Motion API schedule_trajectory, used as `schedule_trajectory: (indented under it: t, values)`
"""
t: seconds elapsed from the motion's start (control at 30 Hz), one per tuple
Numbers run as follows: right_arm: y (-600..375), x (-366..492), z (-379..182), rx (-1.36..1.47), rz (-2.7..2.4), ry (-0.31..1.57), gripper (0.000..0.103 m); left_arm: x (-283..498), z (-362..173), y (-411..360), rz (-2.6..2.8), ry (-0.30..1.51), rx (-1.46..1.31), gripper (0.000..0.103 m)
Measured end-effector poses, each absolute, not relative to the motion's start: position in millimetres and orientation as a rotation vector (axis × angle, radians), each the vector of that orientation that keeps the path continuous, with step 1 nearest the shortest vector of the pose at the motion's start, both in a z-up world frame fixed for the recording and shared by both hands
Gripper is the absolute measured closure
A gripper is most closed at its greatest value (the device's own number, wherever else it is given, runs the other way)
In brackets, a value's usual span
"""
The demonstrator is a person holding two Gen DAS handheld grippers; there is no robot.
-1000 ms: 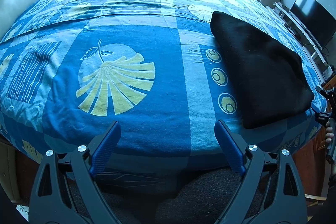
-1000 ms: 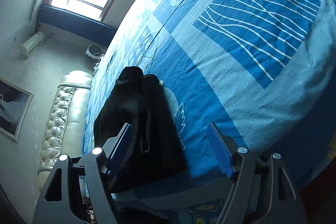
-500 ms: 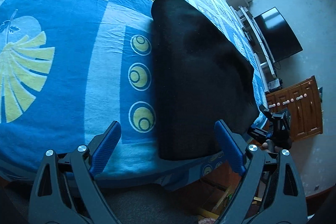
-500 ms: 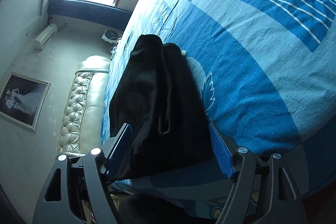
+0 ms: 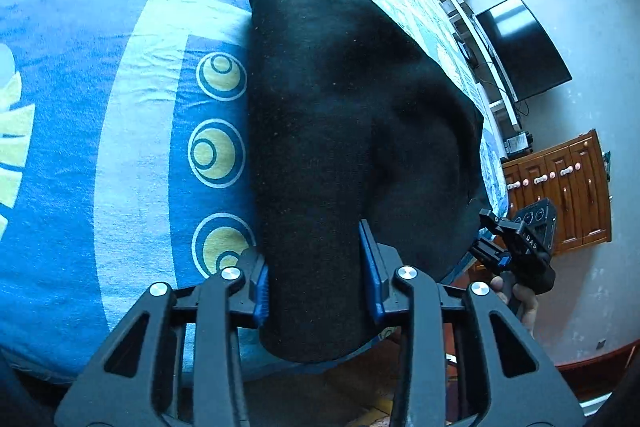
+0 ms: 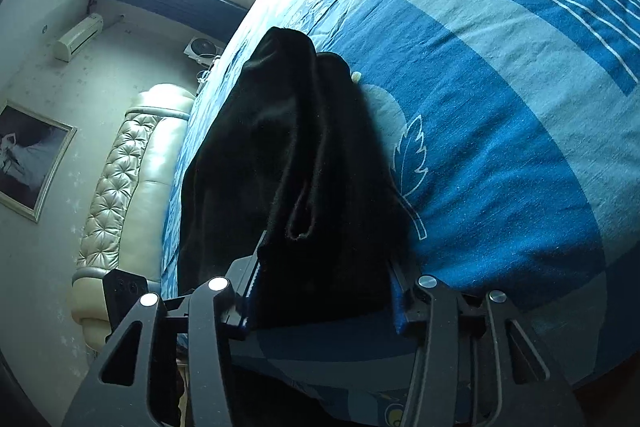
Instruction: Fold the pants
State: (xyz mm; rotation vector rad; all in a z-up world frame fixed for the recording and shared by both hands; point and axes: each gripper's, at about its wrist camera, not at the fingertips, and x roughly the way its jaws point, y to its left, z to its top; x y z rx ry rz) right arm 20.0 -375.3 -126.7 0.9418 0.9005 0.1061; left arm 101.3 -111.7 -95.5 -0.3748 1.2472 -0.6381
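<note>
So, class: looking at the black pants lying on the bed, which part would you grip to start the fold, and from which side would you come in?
Grip the black pants at the near end, where the cloth overhangs the bed's edge. That free edge lets jaws slip around it from the bedside. Take one corner each: the left gripper and right gripper are closing there now, cloth between their jaws.

Black pants (image 5: 340,115), folded lengthwise, overhanging the bed's near edge

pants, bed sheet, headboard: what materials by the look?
Pants: soft matte black knit or fleece, probably; fuzzy nap, lint specks, frayed edge. Bed sheet: thin printed woven cotton, likely; fine creases. Headboard: glossy cream leather or imitation; button tufting, sheen.
</note>
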Motion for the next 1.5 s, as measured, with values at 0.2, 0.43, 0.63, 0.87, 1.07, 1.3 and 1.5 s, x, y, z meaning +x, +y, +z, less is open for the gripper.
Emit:
schedule_trajectory:
  t: [0.2, 0.43, 0.63, 0.87, 1.07, 1.3, 1.5]
  values:
    - [-357, 30, -120, 0.929, 0.135, 0.905, 0.060, 97, -81, -109, -0.578, 1.197, -0.254, 0.071]
    - [-325, 48, -121, 0.912, 0.190, 0.946, 0.060, 93, -72, -78, -0.503, 1.171, -0.196, 0.071]
    - [-290, 66, -125, 0.891, 0.255, 0.983, 0.060, 86, -68, -42, -0.435, 1.152, -0.190, 0.070]
    - [-268, 71, -127, 0.877, 0.284, 0.999, 0.060, 81, -68, -17, -0.393, 1.131, -0.209, 0.069]
    - [-264, 70, -129, 0.896, 0.270, 0.987, 0.060, 81, -72, -13, -0.401, 1.129, -0.228, 0.069]
    - [-267, 68, -129, 0.899, 0.268, 0.984, 0.060, 79, -74, -8, -0.395, 1.129, -0.235, 0.068]
    - [-270, 67, -128, 0.901, 0.273, 0.978, 0.060, 79, -76, -8, -0.392, 1.130, -0.234, 0.066]
